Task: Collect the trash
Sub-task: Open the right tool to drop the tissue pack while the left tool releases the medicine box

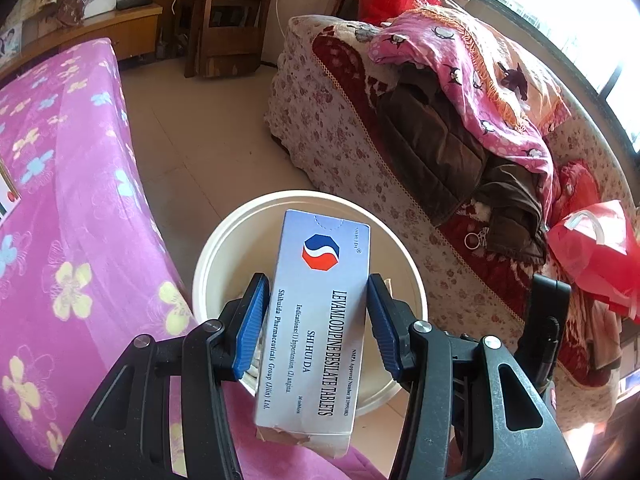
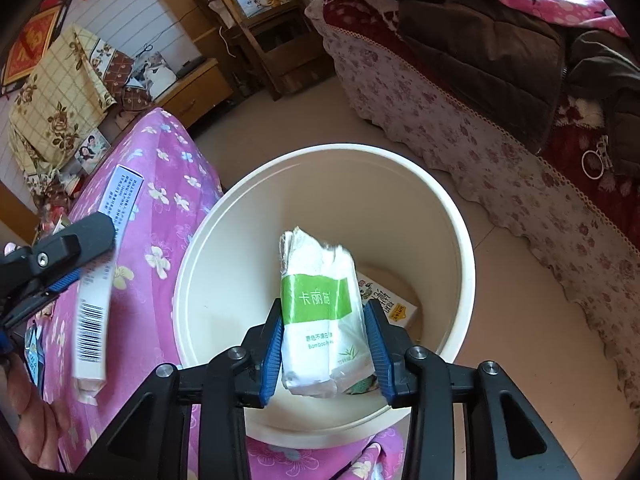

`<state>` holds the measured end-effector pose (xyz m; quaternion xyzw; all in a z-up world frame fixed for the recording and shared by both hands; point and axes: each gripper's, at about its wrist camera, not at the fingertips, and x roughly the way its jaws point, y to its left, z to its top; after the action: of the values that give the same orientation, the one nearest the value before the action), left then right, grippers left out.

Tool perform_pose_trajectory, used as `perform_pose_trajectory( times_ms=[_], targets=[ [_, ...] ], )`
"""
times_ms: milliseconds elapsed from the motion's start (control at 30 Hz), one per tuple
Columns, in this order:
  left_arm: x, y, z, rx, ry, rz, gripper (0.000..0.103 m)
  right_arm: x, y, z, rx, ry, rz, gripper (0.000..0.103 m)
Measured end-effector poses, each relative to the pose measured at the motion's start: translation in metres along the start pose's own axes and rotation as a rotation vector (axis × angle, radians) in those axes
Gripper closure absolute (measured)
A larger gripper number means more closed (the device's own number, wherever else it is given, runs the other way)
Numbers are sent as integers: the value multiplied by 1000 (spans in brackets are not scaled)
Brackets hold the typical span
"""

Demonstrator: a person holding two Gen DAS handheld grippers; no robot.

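Two light items over the bin (image 2: pixel 192 280): left gripper (image 1: pixel 316 316) pinches stiff pill box (image 1: pixel 316 312) mid-length; right gripper (image 2: pixel 326 344), jaws loosening, brackets soft tissue pack (image 2: pixel 320 312).

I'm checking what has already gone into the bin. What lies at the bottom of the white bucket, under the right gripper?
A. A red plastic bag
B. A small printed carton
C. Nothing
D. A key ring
B: the right wrist view shows a small printed carton on the floor of the white bucket.
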<state>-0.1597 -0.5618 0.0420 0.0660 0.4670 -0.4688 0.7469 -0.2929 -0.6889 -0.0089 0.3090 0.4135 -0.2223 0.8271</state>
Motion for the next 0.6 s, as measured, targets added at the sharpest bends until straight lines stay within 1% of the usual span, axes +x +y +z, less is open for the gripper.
perform_pose_trajectory(
  times_ms=[100, 167, 367, 533, 567, 600],
  targets=[
    [-1, 2, -2, -2, -4, -3, 55, -2, 1, -1, 1, -2, -3, 65],
    [-3, 4, -2, -6, -8, -6, 55, -4, 2, 0, 5, -5, -5, 55],
    [-11, 8, -4, -21, -11, 7, 54, -11, 3, 0, 16, -22, -16, 55],
    [-19, 7, -7, -11, -17, 20, 54, -18, 11, -2, -12, -26, -18, 55],
    [-20, 7, -8, -9, -17, 22, 53, -20, 13, -2, -17, -27, -15, 55],
    [-21, 7, -8, -9, -17, 23, 48, -22, 14, -2, -21, -28, -15, 55]
  ],
)
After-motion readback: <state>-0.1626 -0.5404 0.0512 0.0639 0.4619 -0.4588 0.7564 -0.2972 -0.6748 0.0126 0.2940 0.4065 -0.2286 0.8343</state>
